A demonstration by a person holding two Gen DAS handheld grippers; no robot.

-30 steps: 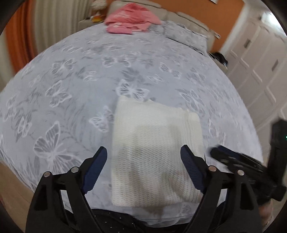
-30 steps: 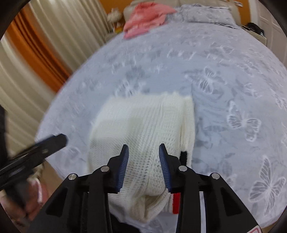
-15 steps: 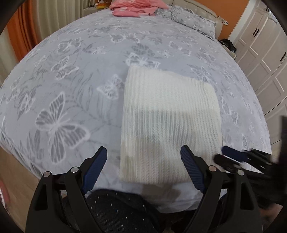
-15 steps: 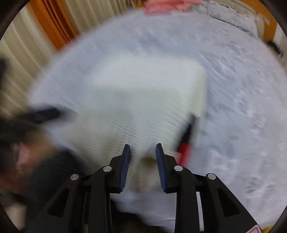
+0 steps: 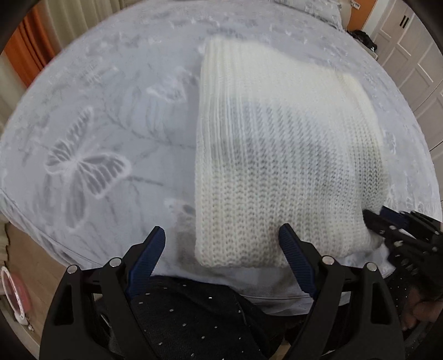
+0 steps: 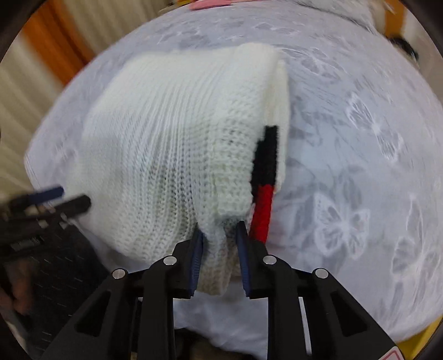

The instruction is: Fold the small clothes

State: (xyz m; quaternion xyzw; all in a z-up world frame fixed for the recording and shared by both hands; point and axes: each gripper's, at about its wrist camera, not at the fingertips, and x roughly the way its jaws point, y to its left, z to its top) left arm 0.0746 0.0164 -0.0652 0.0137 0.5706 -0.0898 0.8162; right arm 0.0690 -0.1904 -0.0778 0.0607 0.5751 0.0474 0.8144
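Observation:
A folded cream knitted garment [image 5: 277, 155] lies near the front edge of the bed; it also shows in the right wrist view [image 6: 177, 149], with a black and red knitted strip [image 6: 264, 177] at its right side. My left gripper [image 5: 221, 249] is open, its jaws wide around the garment's near left corner. My right gripper [image 6: 218, 238] is shut on the garment's near right corner, with cream knit bunched between the pads. The right gripper also shows at the right edge of the left wrist view [image 5: 387, 221].
The bed [image 5: 91, 116] has a grey cover with white butterflies. An orange curtain [image 5: 22, 58] hangs at the left and white wardrobe doors [image 5: 415, 63] stand at the right. Pink clothes [image 6: 210, 3] lie at the far end. Wood floor [image 5: 25, 265] lies below the bed's edge.
Both grippers have moved forward and down toward the garment. The right jaws have closed tighter on its corner. The left gripper stayed open and now straddles the near left corner.

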